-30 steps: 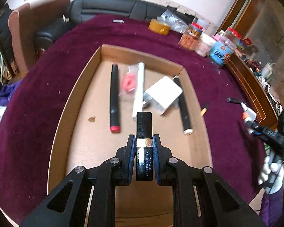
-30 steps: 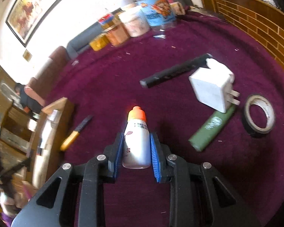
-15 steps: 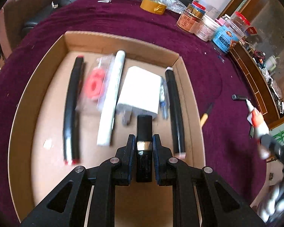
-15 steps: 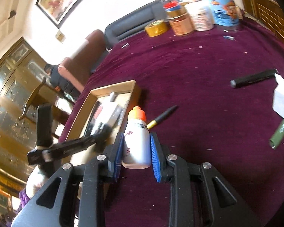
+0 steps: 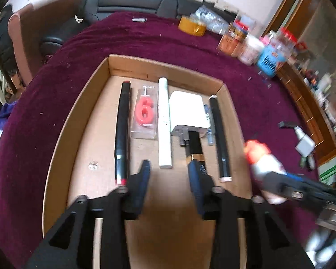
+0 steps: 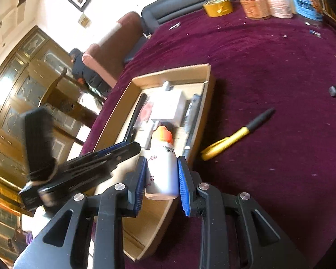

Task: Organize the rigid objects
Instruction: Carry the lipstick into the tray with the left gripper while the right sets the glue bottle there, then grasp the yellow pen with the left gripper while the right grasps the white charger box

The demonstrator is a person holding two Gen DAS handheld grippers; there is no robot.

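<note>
A shallow cardboard box (image 5: 82, 103) lies on the purple table. In it lie a black marker (image 5: 122, 130), a red number candle (image 5: 144, 114), a white stick (image 5: 164, 121), a white charger (image 5: 188, 114), another black marker (image 5: 220, 139) and a black lipstick tube (image 5: 196, 148). My left gripper (image 5: 169, 174) is open over the box floor, the lipstick tube lying loose by its right finger. My right gripper (image 6: 160, 174) is shut on a white bottle with an orange cap (image 6: 162, 161), held above the box's right edge (image 6: 197, 132); it also shows in the left wrist view (image 5: 264, 165).
A yellow and black pen (image 6: 235, 134) lies on the cloth right of the box. A tape roll (image 6: 218, 6) and several jars (image 6: 280, 0) stand at the far edge. A second charger (image 5: 304, 143) lies at the right. Chairs and a sofa (image 5: 127, 2) surround the table.
My left gripper has opened and let go of the lipstick tube, which now lies in the box. My right gripper has carried the bottle left to the box.
</note>
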